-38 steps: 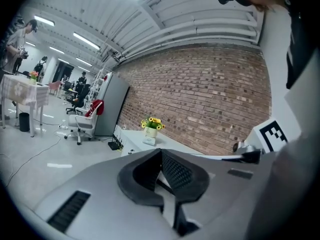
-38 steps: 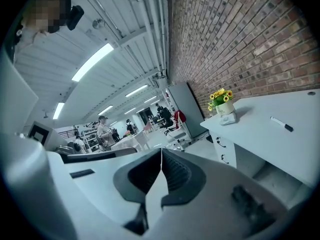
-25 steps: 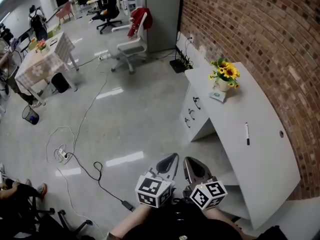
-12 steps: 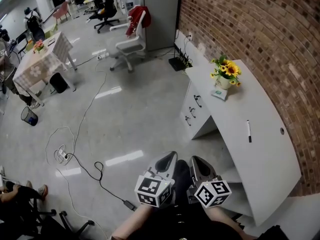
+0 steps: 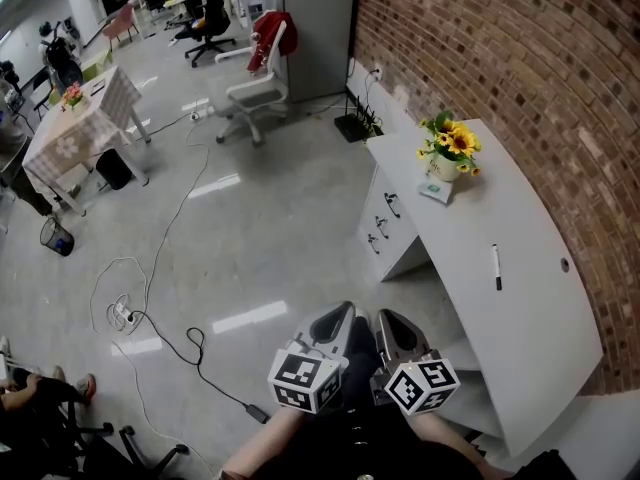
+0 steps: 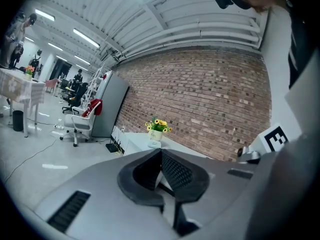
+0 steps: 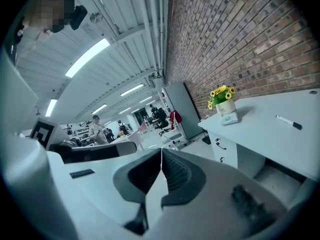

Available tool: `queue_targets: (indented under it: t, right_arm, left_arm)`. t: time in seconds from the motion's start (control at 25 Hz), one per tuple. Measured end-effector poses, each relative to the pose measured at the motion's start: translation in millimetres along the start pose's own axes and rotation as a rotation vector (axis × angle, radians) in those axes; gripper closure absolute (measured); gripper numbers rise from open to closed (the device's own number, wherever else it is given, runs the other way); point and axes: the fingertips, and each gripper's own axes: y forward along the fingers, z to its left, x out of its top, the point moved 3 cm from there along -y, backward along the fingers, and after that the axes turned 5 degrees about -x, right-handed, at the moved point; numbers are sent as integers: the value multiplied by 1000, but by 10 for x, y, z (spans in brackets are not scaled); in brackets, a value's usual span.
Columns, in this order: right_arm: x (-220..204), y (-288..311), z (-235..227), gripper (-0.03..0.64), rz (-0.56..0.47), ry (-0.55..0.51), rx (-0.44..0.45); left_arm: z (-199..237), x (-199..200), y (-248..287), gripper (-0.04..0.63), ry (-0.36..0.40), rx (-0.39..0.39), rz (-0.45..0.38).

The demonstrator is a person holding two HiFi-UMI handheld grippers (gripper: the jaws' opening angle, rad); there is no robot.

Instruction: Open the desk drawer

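Two grippers low centre of head view: left gripper (image 5: 340, 316) and right gripper (image 5: 386, 320), jaws of each pressed together, nothing between. Target drawers (image 5: 383, 220) — three stacked handles on desk (image 5: 530, 308) end, right of centre, well apart from grippers. Likely next: close in, part jaws, take one handle squarely, pull straight out. White desktop carries flowers (image 5: 450, 148), pen (image 5: 496, 266). Brick wall (image 5: 500, 48) at right — cable (image 5: 165, 248) across grey floor (image 5: 270, 228).
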Motion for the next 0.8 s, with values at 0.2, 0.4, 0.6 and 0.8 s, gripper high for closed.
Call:
queue_targets:
  t: [0.2, 0.4, 0.6, 0.8]
  right_arm:
    - [141, 187, -171, 603, -1, 15, -6]
    - [316, 446, -376, 603, 5, 20, -4]
    - [469, 753, -554, 603, 17, 18, 8]
    - [672, 1053, -709, 603, 21, 13, 24]
  left_arm:
    - [74, 71, 284, 588, 6, -4, 21]
    - [189, 193, 612, 588, 9, 3, 27]
    - [351, 270, 921, 588, -2, 16, 34]
    - [495, 393, 1243, 588, -8, 25, 37]
